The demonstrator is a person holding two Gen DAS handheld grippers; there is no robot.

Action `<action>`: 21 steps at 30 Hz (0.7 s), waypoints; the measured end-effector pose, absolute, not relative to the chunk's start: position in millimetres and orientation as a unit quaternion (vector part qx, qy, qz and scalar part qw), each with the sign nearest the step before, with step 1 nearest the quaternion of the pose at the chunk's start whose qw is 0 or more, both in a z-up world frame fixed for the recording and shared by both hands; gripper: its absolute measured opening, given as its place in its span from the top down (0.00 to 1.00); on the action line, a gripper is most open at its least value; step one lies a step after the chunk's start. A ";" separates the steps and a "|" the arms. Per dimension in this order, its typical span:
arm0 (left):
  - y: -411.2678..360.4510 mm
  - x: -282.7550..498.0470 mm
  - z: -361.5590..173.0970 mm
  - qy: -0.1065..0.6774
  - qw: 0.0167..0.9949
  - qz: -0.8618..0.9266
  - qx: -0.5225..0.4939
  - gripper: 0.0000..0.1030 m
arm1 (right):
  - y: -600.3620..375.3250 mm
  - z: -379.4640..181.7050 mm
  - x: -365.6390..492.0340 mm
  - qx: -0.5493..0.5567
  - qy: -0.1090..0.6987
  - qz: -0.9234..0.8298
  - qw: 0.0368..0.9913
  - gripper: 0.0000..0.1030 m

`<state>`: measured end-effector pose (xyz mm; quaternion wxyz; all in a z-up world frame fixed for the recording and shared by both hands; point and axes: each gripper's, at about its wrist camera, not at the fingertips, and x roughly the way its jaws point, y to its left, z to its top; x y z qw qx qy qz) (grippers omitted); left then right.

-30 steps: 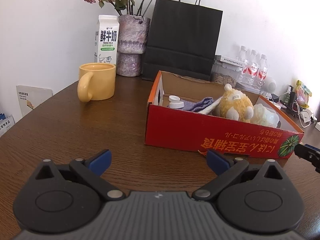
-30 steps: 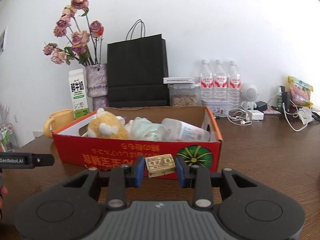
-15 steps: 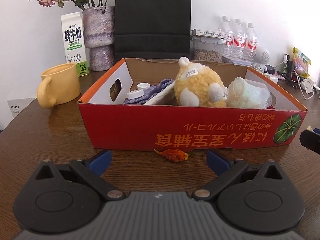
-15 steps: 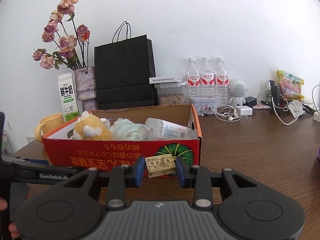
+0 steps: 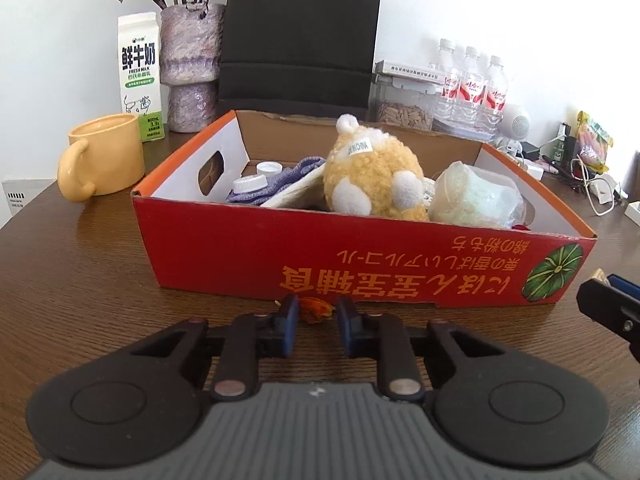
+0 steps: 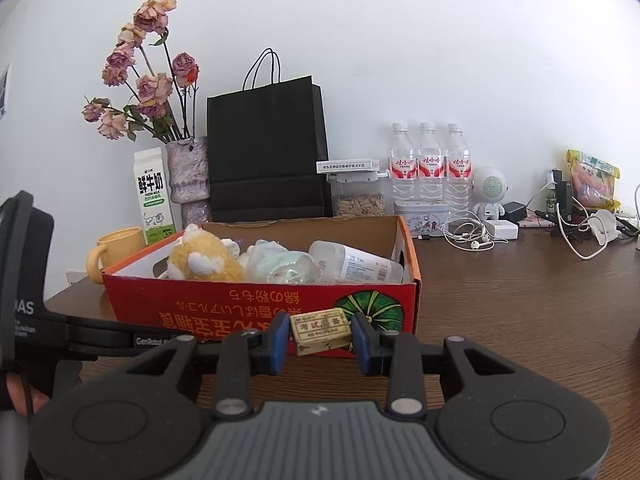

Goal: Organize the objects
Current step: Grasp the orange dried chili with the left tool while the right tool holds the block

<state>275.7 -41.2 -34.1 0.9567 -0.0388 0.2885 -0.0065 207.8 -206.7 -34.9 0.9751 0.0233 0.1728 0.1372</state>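
On the wooden table [image 5: 80,280], at six o'clock of the red box [image 5: 360,268], a dried orange petal [image 5: 316,307] lies between the left gripper [image 5: 317,322]'s closing fingers, not yet pinched. At the box's four o'clock, the right gripper [image 6: 320,336] pinches a small eraser [image 6: 320,330].

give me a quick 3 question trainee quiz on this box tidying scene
1. True or false: the right gripper holds a small tan eraser.
2. What lies between the closing jaws of the left gripper?
A. a bottle cap
B. a small orange dried petal
C. an earphone
3. Fill in: the yellow plush toy lies inside the red ___.

Key:
1. true
2. B, the orange dried petal on the table; the pads do not clearly press it yet
3. cardboard box
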 end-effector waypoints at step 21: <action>-23.9 212.5 -34.2 0.288 0.956 -0.046 -0.035 0.88 | -208.4 -36.5 211.5 0.030 0.180 0.132 0.974 0.68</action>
